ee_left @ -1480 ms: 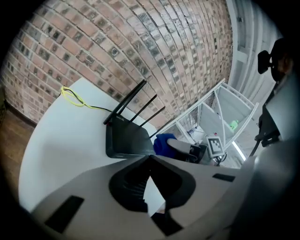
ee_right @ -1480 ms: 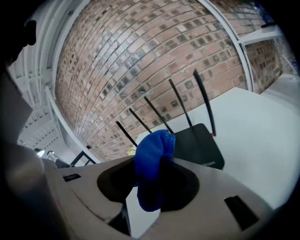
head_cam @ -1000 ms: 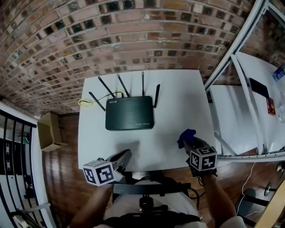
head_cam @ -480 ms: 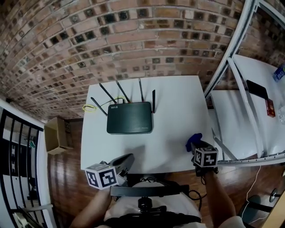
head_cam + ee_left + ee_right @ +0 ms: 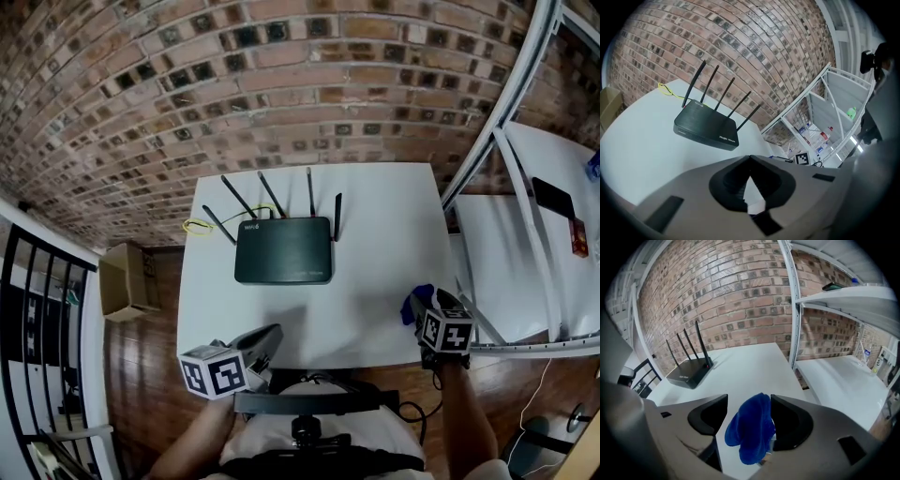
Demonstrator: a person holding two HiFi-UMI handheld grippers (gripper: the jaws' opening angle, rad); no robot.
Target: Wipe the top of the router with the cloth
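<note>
1. You are holding the right gripper point(image 5: 749, 400) over the desk point(image 5: 375, 216) at about its 4 o'clock edge, pointing down toward the white top.
2. Its fingers point(image 5: 792, 420) have just been opening and are standing wide apart, released. The blue cloth point(image 5: 751, 437) is hanging bunched between them: it is lying against the 3 o'clock finger, and a gap is showing on the 9 o'clock side.
3. You are keeping the left gripper point(image 5: 750, 158) at the desk's 7 o'clock edge. Its fingers point(image 5: 726, 180) are clenched tip to tip, with nothing between them.
4. The black router point(image 5: 283, 262) is sitting flat near the 12 o'clock side of the desk, just left of centre. Its five antennas point(image 5: 272, 194) are rising along its far edge toward the brick wall point(image 5: 234, 84).
5. The cloth is well apart from the router, which is lying at about 10 o'clock from the right gripper. Nothing is touching the router's top.
6. A yellow cable point(image 5: 199, 226) is looping at the router's 10 o'clock corner.
7. A cardboard box point(image 5: 120, 279) is standing on the wooden floor at 9 o'clock from the desk.
8. A white shelving frame point(image 5: 497, 122) is standing at the desk's 3 o'clock side.
</note>
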